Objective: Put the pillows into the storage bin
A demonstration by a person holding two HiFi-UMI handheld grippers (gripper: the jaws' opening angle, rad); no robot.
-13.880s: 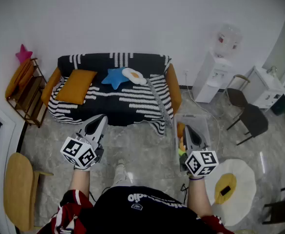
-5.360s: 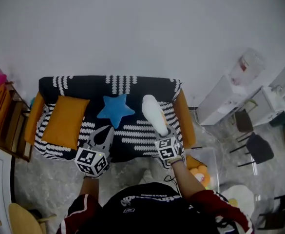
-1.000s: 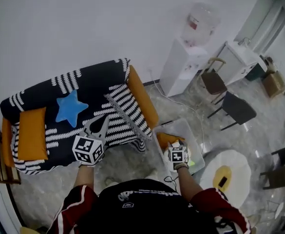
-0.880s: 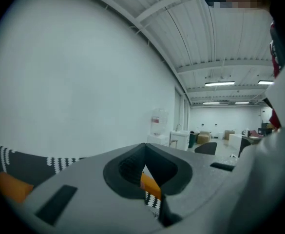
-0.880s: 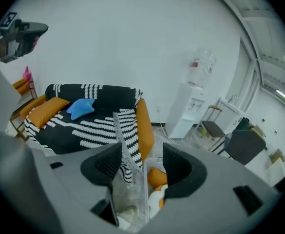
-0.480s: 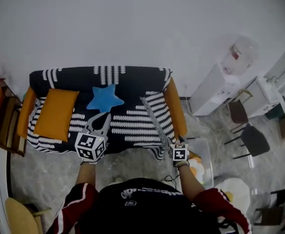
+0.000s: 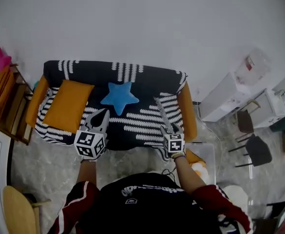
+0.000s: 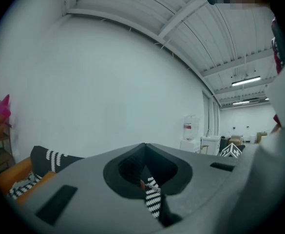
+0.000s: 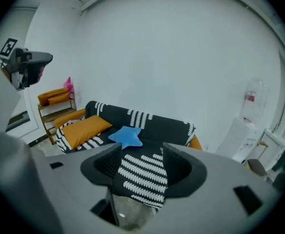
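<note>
Blue star pillow [image 7: 119,96]: was seen lying flat on the seat of the sofa [image 7: 142,121], near its middle and close to the backrest; it was touched by neither gripper.
Orange pillow [image 7: 69,112]: was laid on the left end of the seat, beside the left armrest and apart from the star pillow.
Sofa cover: was made of black cloth with white stripes; orange armrests were left exposed at both ends, and the back was set against a white wall [image 7: 147,23].
Storage bin [image 7: 208,152]: was a clear box placed on the floor just beside the sofa's right end; something orange and white was visible inside, but could not be identified.
Left gripper [image 7: 103,113]: was held over the front edge of the seat, between the two pillows; its jaws were pressed together at the tips, with nothing between them.
Right gripper [image 7: 169,129]: was held over the sofa's right front corner, near the bin; its jaws were spread, with nothing gripped, and the striped cover was visible through the gap.
Shelf [image 7: 15,108]: was stood left of the sofa; an orange cushion [image 7: 6,84] and a pink star [image 7: 2,58] were kept on it.
Water dispenser [image 7: 227,99]: was stood right of the sofa, against the wall.
</note>
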